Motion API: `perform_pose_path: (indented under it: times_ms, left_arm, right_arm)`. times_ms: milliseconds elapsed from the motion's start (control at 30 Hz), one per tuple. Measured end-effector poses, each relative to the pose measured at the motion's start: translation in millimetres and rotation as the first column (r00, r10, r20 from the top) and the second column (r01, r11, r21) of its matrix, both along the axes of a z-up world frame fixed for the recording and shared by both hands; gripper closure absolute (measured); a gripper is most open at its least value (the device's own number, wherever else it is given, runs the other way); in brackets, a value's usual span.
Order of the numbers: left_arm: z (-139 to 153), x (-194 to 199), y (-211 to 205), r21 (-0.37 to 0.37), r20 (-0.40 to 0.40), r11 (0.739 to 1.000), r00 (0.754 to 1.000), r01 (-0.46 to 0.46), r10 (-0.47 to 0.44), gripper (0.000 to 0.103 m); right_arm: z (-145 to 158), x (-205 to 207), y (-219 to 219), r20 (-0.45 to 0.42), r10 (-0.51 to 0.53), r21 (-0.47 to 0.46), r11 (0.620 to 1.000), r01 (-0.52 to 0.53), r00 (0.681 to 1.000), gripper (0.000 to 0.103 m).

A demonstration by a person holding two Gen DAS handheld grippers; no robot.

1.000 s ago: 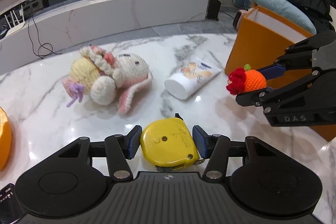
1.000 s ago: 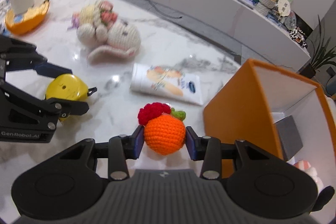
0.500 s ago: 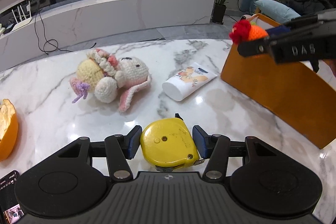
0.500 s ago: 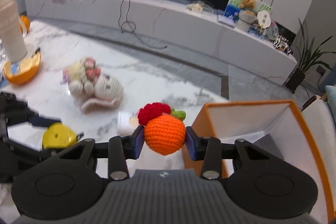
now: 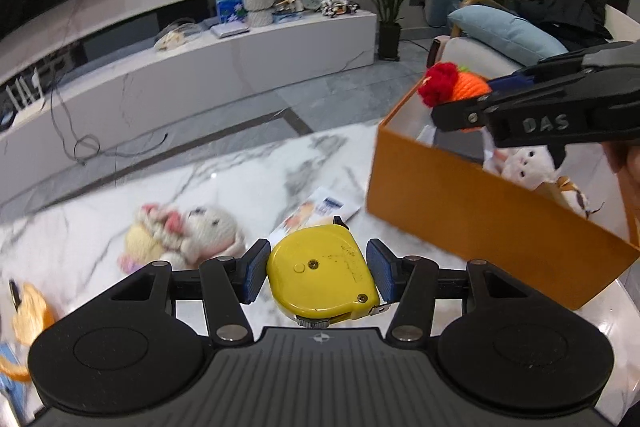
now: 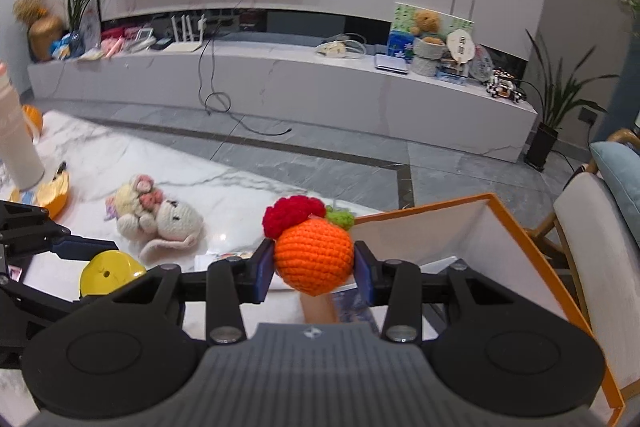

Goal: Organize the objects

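My left gripper (image 5: 320, 273) is shut on a yellow tape measure (image 5: 322, 277) and holds it above the marble table (image 5: 240, 187). My right gripper (image 6: 314, 267) is shut on an orange crochet fruit (image 6: 314, 255) with a red tuft, held over the open orange box (image 5: 460, 203); the box also shows in the right wrist view (image 6: 532, 243). The fruit also shows in the left wrist view (image 5: 460, 87) above the box's rim. A crochet bunny doll (image 5: 188, 231) and a white tube (image 5: 316, 207) lie on the table.
Plush toys (image 5: 524, 163) lie inside the box. An orange peel-shaped dish (image 6: 52, 195) and a white bottle (image 6: 16, 147) stand at the table's left. A chair (image 6: 592, 227) stands right of the box. A long TV bench (image 6: 280, 83) runs behind.
Both grippers have risen. The right gripper carried the crochet fruit from beside the box to above its opening. The left gripper lifted the tape measure off the table.
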State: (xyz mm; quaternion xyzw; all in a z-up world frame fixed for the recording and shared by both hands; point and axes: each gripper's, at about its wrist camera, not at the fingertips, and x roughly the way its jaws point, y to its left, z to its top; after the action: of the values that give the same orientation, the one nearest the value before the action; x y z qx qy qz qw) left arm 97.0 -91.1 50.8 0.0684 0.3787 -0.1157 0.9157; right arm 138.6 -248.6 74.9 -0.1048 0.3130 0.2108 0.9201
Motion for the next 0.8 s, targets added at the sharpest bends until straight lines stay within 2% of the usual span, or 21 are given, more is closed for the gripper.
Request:
perform_pose_path:
  times_ms: [433, 800]
  left_arm:
    - [21.4, 22.0, -57.6, 0.045, 0.036, 0.994, 0.994, 0.097, -0.098, 0.041]
    - [36.3, 41.4, -104.5, 0.039, 0.081, 0.988, 0.985, 0.153, -0.155, 0.041]
  right_arm:
    - [7.5, 7.0, -44.9, 0.007, -0.091, 0.050, 0.995, 0.091, 0.996, 0.060]
    - [5.8, 19.4, -83.4, -0.015, -0.191, 0.075, 0.979, 0.192, 0.981, 0.060]
